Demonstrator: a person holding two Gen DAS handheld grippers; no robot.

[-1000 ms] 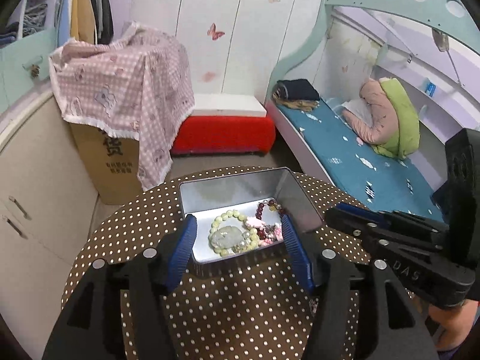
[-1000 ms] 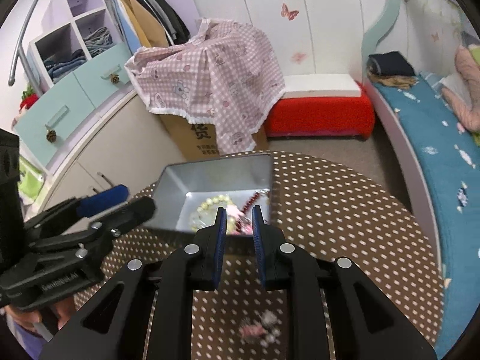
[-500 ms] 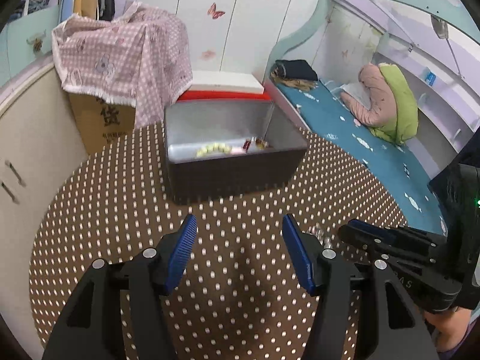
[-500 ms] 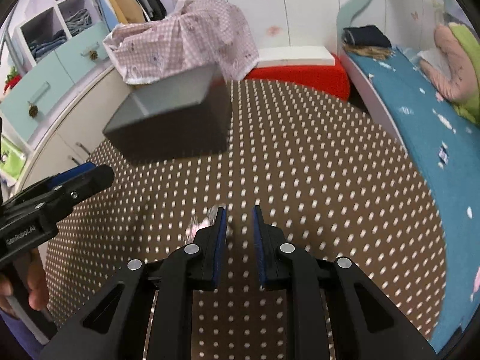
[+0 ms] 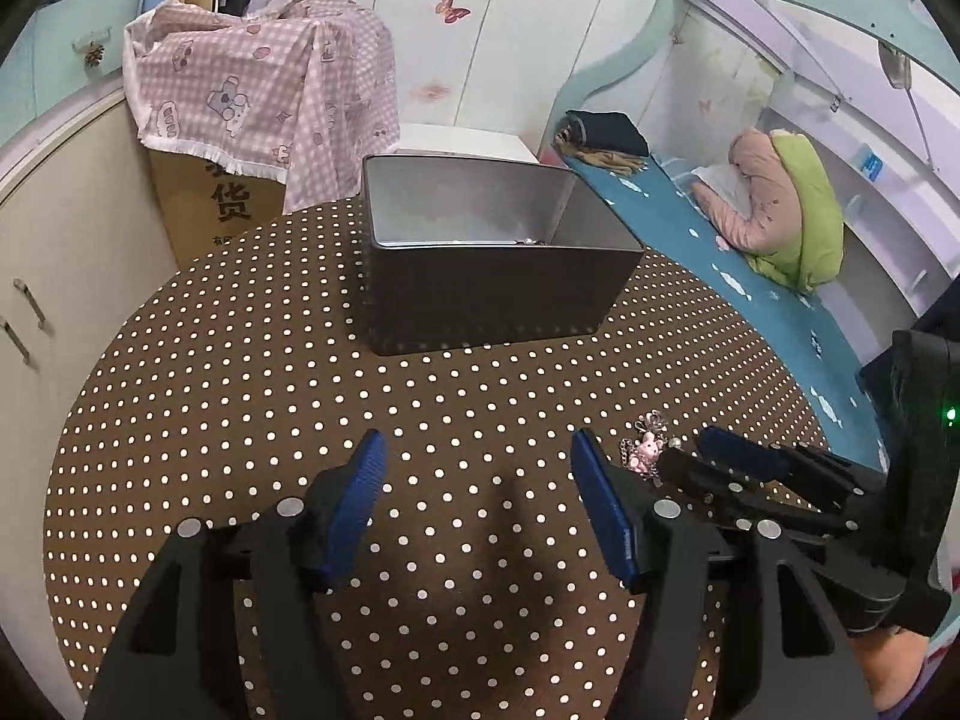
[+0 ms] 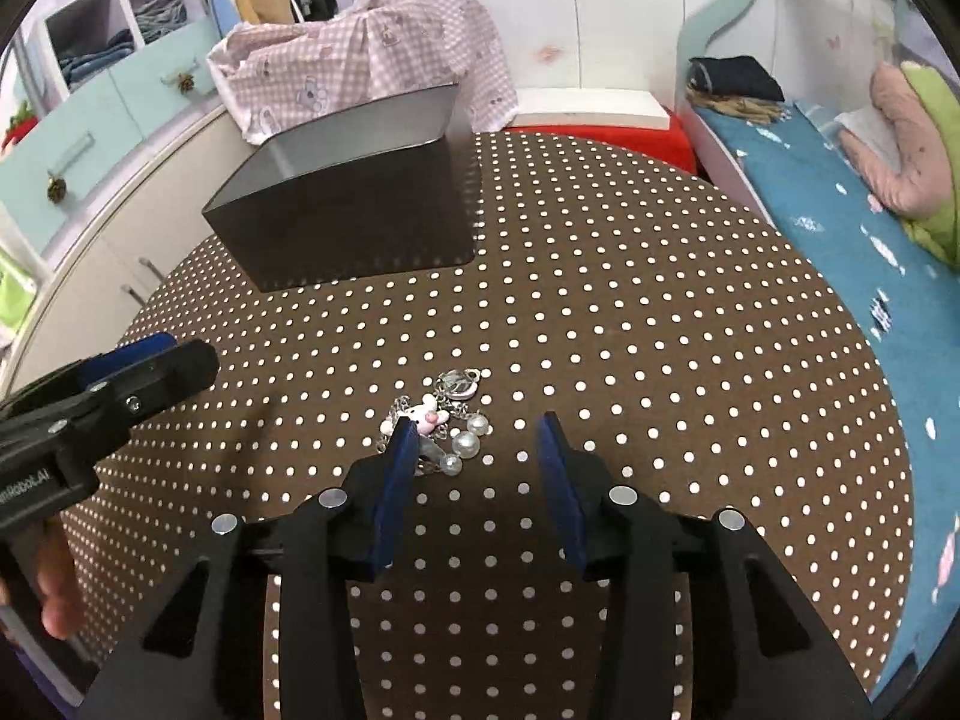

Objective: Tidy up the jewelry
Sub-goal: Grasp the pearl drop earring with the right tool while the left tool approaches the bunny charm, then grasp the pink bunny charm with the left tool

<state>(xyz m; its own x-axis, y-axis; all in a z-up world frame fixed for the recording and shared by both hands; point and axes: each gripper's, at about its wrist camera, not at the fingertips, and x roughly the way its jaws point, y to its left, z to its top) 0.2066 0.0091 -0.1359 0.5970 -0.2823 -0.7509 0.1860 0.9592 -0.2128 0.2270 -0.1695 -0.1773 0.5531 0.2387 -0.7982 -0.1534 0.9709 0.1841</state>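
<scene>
Jewelry already sits in the far grey metal tin, only glints of it showing over the near wall, while a charm bracelet with a pink bunny charm and pearl beads lies loose on the polka-dot tablecloth well short of the tin, so it is probably the next piece to go in. Right gripper hovers low just behind the bracelet, jaws wide and empty, its left finger overlapping the chain's near edge. Left gripper hangs beside it over bare cloth, likewise spread wide and holding nothing.
</scene>
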